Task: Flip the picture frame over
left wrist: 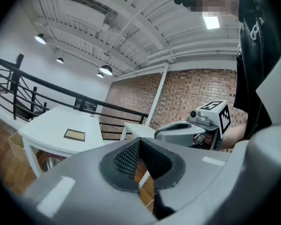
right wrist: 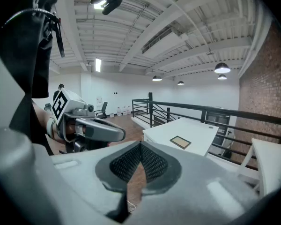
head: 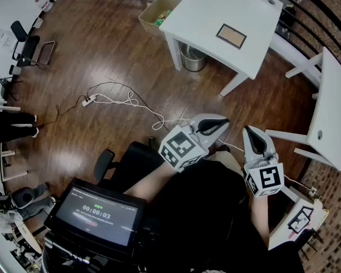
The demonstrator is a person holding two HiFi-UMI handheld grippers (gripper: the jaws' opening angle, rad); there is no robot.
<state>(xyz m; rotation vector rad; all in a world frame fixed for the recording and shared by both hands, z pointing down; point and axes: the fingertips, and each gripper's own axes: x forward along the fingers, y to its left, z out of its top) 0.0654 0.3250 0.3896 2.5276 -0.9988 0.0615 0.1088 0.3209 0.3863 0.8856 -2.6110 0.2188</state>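
At the lower left, a screen (head: 96, 214) shows a timer, and a white cable (head: 122, 100) trails across the wooden floor (head: 102, 50). The left gripper (head: 220, 124) is held low and is clenched, with nothing between its jaws. The picture frame (head: 231, 36) lies flat, brown face up, on the white table (head: 210, 7), well apart from both grippers. The right gripper (head: 251, 135), just beside the left one, is also clenched and empty.
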